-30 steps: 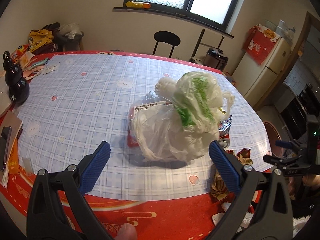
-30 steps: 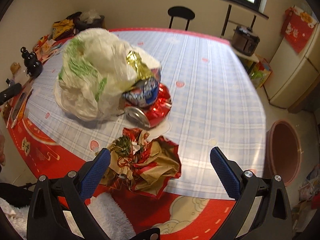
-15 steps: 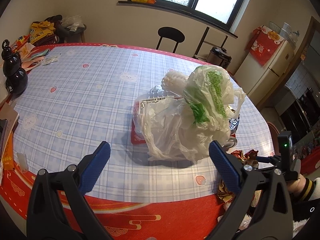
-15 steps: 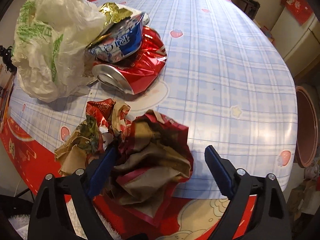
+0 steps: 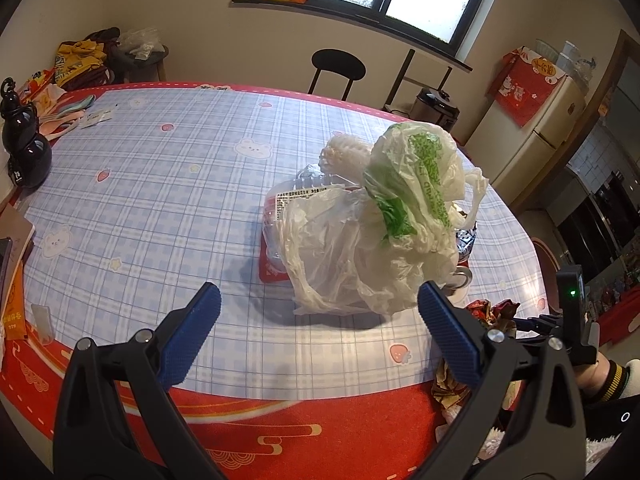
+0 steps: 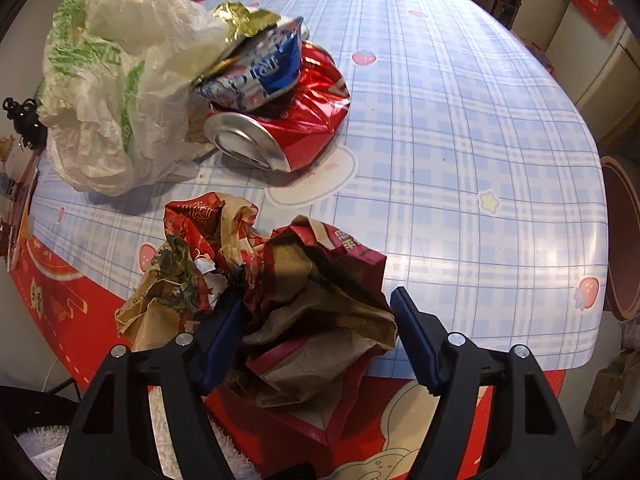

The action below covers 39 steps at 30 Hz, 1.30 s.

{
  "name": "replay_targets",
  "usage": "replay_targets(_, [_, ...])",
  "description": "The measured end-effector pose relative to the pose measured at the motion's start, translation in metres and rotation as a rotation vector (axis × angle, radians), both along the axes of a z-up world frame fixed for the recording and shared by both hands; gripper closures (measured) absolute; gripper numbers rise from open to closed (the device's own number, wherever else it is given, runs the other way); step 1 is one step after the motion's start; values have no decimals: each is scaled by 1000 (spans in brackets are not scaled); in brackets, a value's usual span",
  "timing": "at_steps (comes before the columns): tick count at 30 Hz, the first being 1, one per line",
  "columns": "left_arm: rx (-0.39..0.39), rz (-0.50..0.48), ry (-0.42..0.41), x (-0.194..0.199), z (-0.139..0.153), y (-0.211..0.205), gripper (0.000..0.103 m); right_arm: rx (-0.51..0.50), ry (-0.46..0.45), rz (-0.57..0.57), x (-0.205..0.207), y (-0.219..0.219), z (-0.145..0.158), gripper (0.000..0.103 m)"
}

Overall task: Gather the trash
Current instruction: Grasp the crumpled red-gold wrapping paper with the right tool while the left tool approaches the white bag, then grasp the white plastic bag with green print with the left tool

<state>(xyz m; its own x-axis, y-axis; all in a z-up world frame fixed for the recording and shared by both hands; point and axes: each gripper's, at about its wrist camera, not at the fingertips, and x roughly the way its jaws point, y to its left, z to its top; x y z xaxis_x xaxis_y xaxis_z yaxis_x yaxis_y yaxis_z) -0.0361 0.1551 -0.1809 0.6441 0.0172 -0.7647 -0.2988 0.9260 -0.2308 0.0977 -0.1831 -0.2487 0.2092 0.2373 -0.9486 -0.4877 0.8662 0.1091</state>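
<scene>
A crumpled red and brown paper wrapper (image 6: 304,292) lies at the table's near edge, between the two fingers of my right gripper (image 6: 316,316). The jaws stand partly closed around it, both pads at its sides. Beyond it lie a crushed red can (image 6: 280,136), a blue and white snack packet (image 6: 260,68) and a white plastic bag with green print (image 6: 116,80). My left gripper (image 5: 316,312) is open and empty, hovering short of the bag (image 5: 384,232). The wrapper shows in the left wrist view (image 5: 492,312) behind the right finger.
A clear plastic tray with a red base (image 5: 288,216) sits under the bag. A black gourd bottle (image 5: 24,140) stands at the table's left edge. A chair (image 5: 338,68) stands beyond the table. A round basin (image 6: 624,236) is on the floor right.
My right gripper has moved down and forward onto the wrapper and its jaws have narrowed around it. My left gripper has shifted slightly and stays open.
</scene>
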Motion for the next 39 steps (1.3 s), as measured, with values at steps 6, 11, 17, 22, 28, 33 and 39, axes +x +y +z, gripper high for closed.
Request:
replay_targets(6, [-10,-21,1,4,-2,-6,6,64,-61,-19,-6,-8,28,33])
replay_targets(11, [-24,-42,7,13,-7,-12,6,107,-99,-63,-7,-19,51,33])
replay_targets(17, [-24,-62,-2,31,-8,-14,6,133,-107,-119,-10,-46,57,33])
replay_targets(22, [-52,-11,-38,39,-1,16,6,142,-105,-154,-13,-59,61,33])
replay_targets(28, [-119,71,-54,46,-3,59,7,134,-101,-171,-9,-62,58,33])
replay_targets(33, [-138,-38,-69,58,-3,42,6,137,-104,-167,-10,-60,60,33])
replay_targets(39, [-123,-224,-91,97,2,-9,6,135,-104,-184,-8,-59,60,33])
